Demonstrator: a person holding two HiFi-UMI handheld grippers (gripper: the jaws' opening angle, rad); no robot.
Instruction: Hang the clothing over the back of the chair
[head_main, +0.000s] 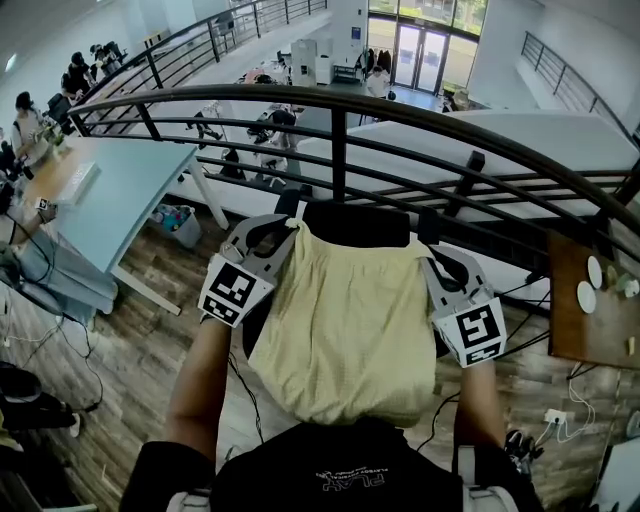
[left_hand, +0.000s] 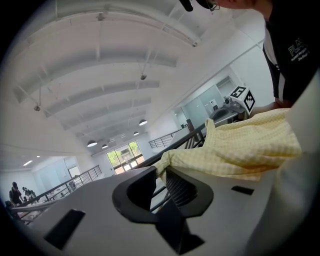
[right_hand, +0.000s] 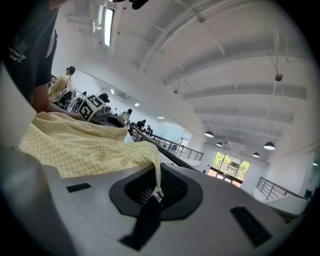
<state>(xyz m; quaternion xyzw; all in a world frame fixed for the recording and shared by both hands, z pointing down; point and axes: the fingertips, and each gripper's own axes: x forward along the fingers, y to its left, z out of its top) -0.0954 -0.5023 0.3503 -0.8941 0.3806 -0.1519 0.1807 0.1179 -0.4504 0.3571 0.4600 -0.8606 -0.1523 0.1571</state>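
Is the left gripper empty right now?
No, the left gripper has a corner of the yellow checked garment pinched between its jaws.

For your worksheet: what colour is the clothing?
The clothing is pale yellow check; left gripper view.

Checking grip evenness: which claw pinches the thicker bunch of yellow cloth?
The left claw: a thick fold of yellow cloth fills its parted jaws; the right claw nips only a thin edge.

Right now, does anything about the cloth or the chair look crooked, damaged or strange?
Nothing stands out. The yellow checked garment hangs smoothly between the left gripper and the right gripper, each shut on a top corner, close to the black chair back. No tear shows.
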